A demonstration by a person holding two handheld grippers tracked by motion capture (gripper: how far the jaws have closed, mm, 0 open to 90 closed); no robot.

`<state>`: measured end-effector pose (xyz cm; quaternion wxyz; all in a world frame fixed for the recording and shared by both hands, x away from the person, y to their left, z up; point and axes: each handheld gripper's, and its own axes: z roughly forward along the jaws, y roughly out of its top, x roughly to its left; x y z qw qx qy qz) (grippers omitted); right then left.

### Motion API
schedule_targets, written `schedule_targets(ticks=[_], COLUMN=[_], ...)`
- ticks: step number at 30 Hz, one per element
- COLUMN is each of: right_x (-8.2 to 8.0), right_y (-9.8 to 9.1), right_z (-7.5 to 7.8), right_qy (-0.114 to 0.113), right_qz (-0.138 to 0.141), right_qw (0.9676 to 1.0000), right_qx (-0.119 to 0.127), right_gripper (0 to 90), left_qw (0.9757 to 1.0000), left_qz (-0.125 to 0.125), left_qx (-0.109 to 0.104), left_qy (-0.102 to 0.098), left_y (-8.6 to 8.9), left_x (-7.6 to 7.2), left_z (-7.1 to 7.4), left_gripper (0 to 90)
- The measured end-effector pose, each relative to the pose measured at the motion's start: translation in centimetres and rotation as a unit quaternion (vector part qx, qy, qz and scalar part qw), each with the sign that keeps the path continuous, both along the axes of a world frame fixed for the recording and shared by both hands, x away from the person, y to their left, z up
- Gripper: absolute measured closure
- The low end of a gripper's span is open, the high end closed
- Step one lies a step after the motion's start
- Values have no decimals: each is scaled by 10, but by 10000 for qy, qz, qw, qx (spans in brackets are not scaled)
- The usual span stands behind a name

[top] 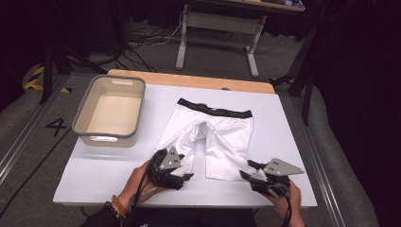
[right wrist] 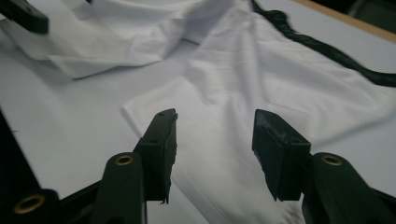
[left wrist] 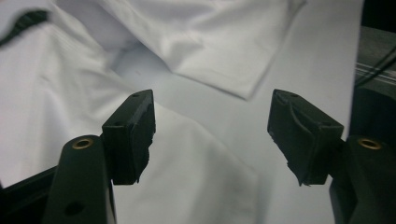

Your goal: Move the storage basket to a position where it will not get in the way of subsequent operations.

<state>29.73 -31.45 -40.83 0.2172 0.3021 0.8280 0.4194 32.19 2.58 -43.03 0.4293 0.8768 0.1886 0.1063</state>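
White shorts (top: 210,132) with a black waistband (top: 215,109) lie flat on the white table top (top: 283,142), legs toward me. My left gripper (top: 185,178) is at the hem of the left leg, low over the cloth. In the left gripper view its jaws (left wrist: 212,135) stand apart above the white fabric (left wrist: 70,93) with nothing pressed between them. My right gripper (top: 246,169) is at the hem of the right leg. In the right gripper view it (right wrist: 215,149) is open too, and the leg's fabric (right wrist: 280,74) lies under and beyond its jaws.
An empty beige bin (top: 111,111) with a grey rim stands at the table's back left. A strip of wooden edge (top: 189,78) runs along the far side. Beyond it are a desk frame (top: 215,28) and cables on the floor.
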Motion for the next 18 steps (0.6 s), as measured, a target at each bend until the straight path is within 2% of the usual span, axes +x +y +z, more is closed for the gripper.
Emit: schedule_targets(ticks=[1, 4, 5, 6, 8, 9, 10, 11, 13, 15, 18], right_x=[3, 15, 19, 24, 31, 34, 36, 37, 40, 41, 42], right_y=[11, 41, 49, 56, 67, 69, 72, 74, 75, 73, 71], right_z=[-3, -16, -21, -25, -33, -36, -38, -40, -45, -46, -46], right_qy=[48, 244, 308, 405, 526, 602, 699, 746, 822, 848, 879], right_qz=[138, 523, 582, 679, 773, 797, 855, 867, 832, 812, 836], right_qw=[9999, 9980, 9973, 9962, 9945, 9936, 9925, 9920, 9914, 9917, 9915], right_qx=[-27, -239, -322, -358, -467, -518, -518, -534, -587, -528, -469], right_gripper=[471, 445, 445, 446, 494, 510, 528, 558, 601, 659, 820], left_qw=[10000, 9993, 9988, 9985, 9984, 9981, 9984, 9983, 9981, 9980, 9981], left_qz=[-32, -25, -7, 14, 21, 62, 74, 165, 254, 309, 285], left_qx=[86, 336, 467, 526, 500, 539, 426, 442, 415, 409, 405], left_qy=[28, 183, 137, 150, 258, 288, 353, 333, 389, 379, 377], left_y=[-3, -8, -10, -11, -11, -12, -11, -11, -10, -11, -12], left_x=[-4, -3, -3, -2, 1, 3, 5, 6, 7, 9, 10], left_z=[-8, -19, -22, -24, -30, -32, -32, -32, -32, -32, -31], left_gripper=[325, 336, 340, 354, 406, 450, 475, 540, 603, 689, 841])
